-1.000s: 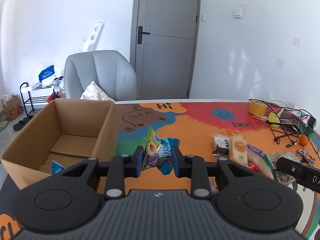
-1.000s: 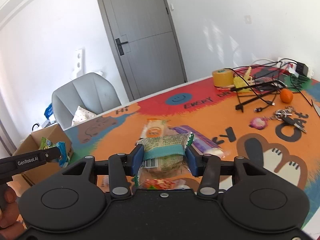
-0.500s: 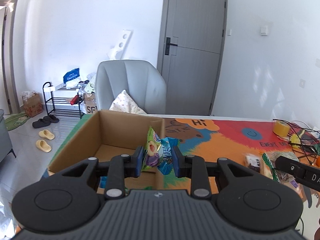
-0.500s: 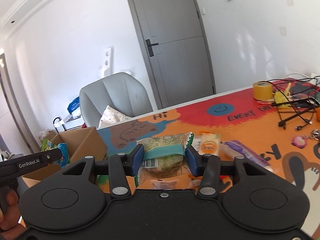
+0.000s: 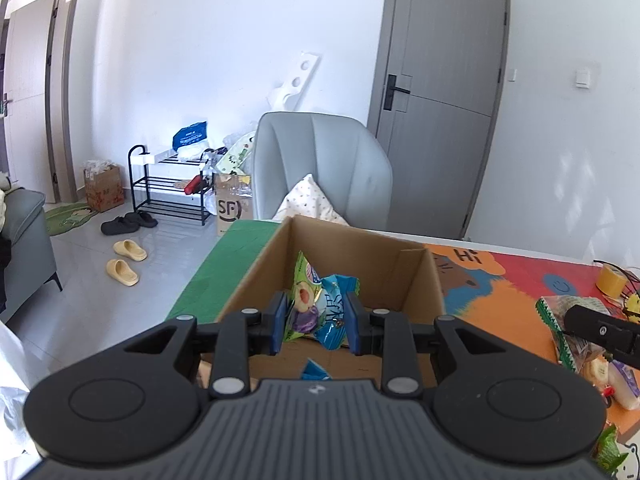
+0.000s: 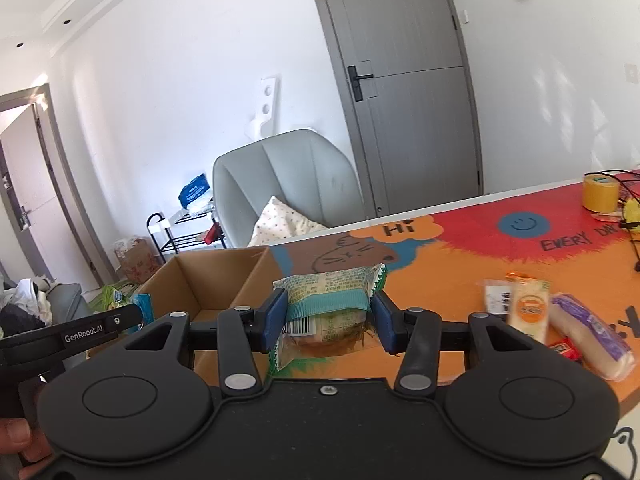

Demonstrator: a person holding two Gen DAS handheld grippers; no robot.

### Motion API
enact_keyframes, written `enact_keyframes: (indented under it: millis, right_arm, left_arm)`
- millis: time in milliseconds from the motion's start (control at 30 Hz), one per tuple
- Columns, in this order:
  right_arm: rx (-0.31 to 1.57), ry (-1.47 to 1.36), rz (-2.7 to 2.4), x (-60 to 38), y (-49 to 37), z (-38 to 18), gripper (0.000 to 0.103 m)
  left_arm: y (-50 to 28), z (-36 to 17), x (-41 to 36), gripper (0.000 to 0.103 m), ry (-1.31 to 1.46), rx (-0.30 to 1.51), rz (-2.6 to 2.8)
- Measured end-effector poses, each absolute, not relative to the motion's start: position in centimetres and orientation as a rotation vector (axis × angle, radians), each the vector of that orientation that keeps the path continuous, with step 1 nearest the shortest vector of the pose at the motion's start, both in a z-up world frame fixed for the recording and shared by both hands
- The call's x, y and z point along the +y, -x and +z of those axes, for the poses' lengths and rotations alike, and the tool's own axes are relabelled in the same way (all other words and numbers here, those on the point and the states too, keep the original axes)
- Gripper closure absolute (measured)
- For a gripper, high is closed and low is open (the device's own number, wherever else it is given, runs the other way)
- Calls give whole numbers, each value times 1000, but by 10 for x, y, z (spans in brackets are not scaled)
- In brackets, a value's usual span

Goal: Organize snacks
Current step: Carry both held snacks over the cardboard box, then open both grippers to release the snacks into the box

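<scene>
room: shoe rack (image 5: 168, 184) far left, grey chair (image 5: 324, 172), grey door (image 5: 440, 96) | worktop (image 6: 460, 256): cartoon mat, cardboard box (image 5: 352, 264) at left end | left hand-held gripper (image 5: 316, 322) grasps green-blue snack packets (image 5: 320, 304), now over the box, earlier beside it | right hand-held gripper (image 6: 330, 320) grasps green-banded bun pack (image 6: 332, 300), carried left, nearer the box

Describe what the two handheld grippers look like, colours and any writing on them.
Both are matte black plastic. Each has a wide body with two round discs, silver pivot pins and blue pads on its fingers: left gripper, right gripper. The left one's side reads "GenRobot.AI" in white. No cables or sleeves show.
</scene>
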State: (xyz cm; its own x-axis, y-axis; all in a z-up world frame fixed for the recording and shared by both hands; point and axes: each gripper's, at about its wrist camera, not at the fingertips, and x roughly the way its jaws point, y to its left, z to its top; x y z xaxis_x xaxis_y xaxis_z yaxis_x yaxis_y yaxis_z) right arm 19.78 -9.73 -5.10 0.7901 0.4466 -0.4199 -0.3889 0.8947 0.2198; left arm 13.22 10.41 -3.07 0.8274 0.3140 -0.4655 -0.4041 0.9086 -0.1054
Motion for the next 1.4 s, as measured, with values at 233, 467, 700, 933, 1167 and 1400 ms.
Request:
enact_keyframes:
  millis: [233,467,700,933,1167,1400]
  right_arm:
    - [491,-92,490,-65,-201,-50,56]
    - [495,-65,537,-37,-204,-46,56]
    - [502,-48,591,-11,-203,-45,56]
    - [506,-42,626,6,-203,-43,52]
    - [519,-69,583,-6,-202,-43,35]
    - [532,-87,507,-34,-197,-50,25]
  left_arm:
    - [-133,-34,122,71,225,472,384]
    - [-119,-27,138,52,255,431,426]
    - [-106,-28,160,46,288,436,494]
    - [-98,-26,169,27,302,431,535]
    - [-97,-26,162,11,303,420,518]
    - [-103,-28,144,8,289,442,486]
